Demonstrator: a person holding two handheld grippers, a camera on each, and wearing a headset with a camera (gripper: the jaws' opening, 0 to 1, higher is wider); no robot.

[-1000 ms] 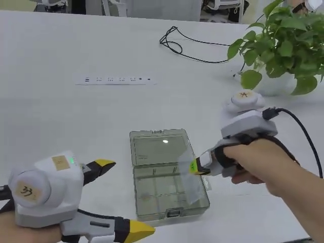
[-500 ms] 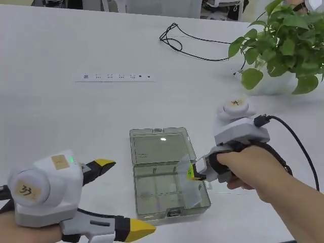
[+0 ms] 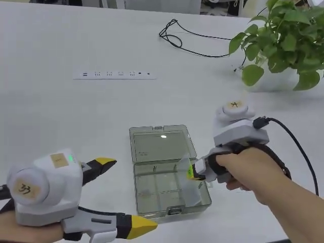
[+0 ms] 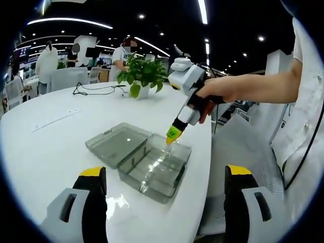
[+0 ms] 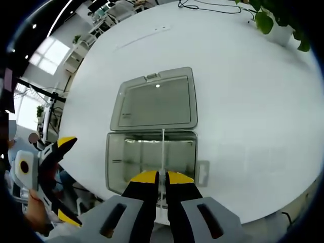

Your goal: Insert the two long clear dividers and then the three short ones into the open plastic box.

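The right gripper (image 3: 191, 171), pinched on a clear divider (image 3: 185, 178), holds it edge-down in the right part of the box (image 3: 136, 195), seemingly not seated yet. The next move likely calls for aligning it with the slots and pressing down. The left gripper (image 3: 126, 194) hangs wide open.

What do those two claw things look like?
Both claws are pale grey with black jaws ending in yellow tips. The left claw has a round white cap marked 33 and a small green light. The right claw has a black cable. The person wears a white buttoned shirt.
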